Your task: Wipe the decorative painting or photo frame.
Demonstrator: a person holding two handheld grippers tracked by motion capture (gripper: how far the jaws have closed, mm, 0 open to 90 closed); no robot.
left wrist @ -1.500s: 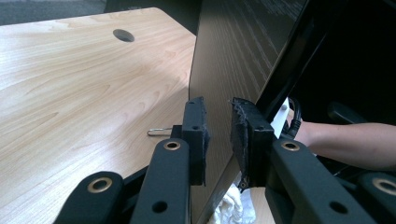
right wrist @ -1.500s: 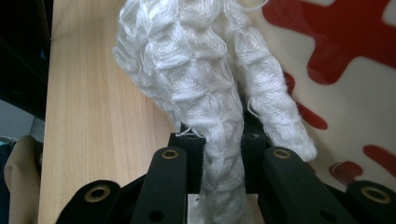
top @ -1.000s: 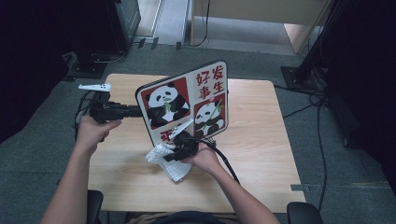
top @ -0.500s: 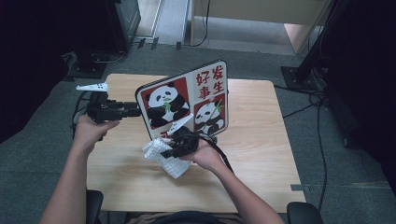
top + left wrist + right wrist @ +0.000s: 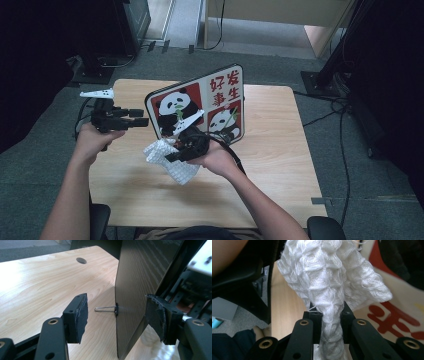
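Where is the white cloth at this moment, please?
In the high view the white cloth hangs above the table, clamped in the right gripper, just in front of the panda board.

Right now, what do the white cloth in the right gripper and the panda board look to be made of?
The white cloth looks like soft woven cotton, matte, with a raised waffle weave and loose fibres. The panda board seems a thin rigid panel: smooth printed front, while its back shows a dark wood-grain pattern, perhaps laminate or fibreboard. The table looks like light wood-grain laminate with some sheen.
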